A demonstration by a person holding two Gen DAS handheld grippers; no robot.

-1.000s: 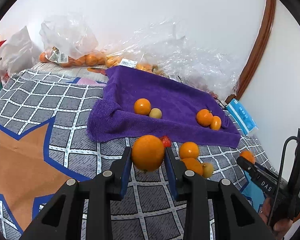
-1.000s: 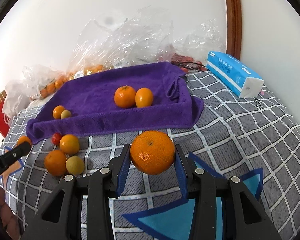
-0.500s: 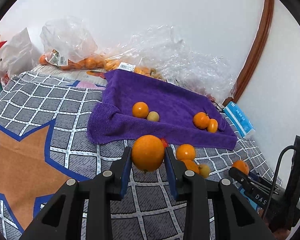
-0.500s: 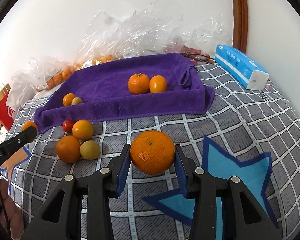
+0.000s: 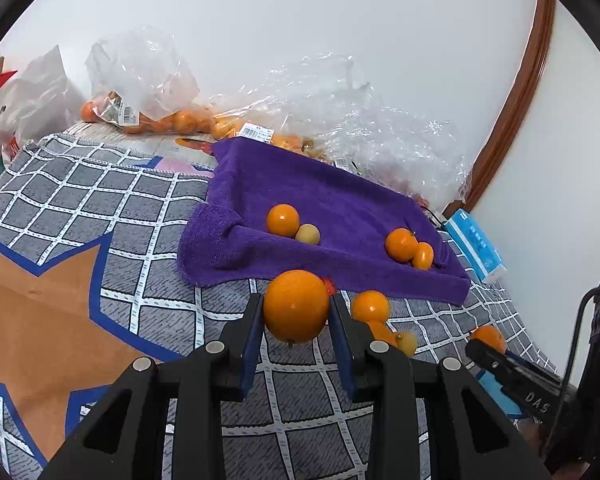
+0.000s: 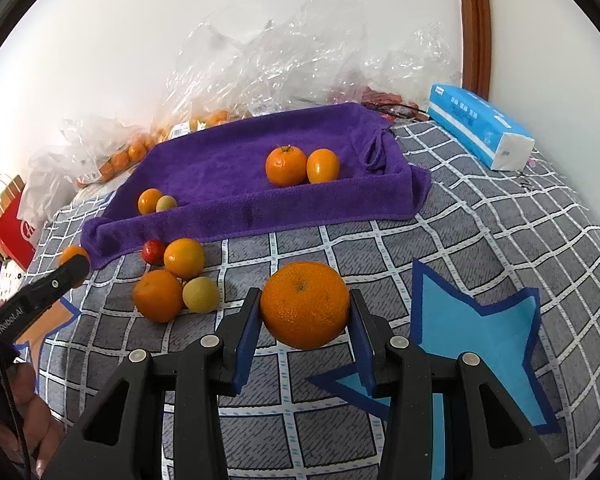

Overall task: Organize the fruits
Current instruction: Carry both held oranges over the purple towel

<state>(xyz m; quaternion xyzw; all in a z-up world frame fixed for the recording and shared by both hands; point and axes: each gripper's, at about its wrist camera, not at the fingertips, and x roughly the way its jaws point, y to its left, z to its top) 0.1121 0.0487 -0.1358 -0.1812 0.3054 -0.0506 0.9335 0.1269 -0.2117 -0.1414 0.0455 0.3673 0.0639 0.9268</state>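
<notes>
My left gripper (image 5: 296, 308) is shut on an orange (image 5: 296, 305), held above the checked cloth in front of the purple towel (image 5: 340, 196). My right gripper (image 6: 305, 312) is shut on a larger orange (image 6: 305, 305) above the cloth. The purple towel (image 6: 236, 160) holds an orange with a small yellow fruit (image 6: 156, 201) on its left and two oranges (image 6: 300, 165) on its right. Loose fruit (image 6: 176, 280) lies on the cloth before the towel: two oranges, a yellow fruit and a small red one. The left gripper also shows in the right wrist view (image 6: 74, 260).
Clear plastic bags with oranges (image 5: 160, 120) lie behind the towel against the wall. A blue tissue pack (image 6: 480, 132) lies at the right. A red paper bag (image 6: 14, 224) stands at the left. The checked cloth (image 5: 100, 208) with star patterns covers the surface.
Both grippers have drawn back from the towel, each still holding its orange. The towel and loose fruit look farther away in both views.
</notes>
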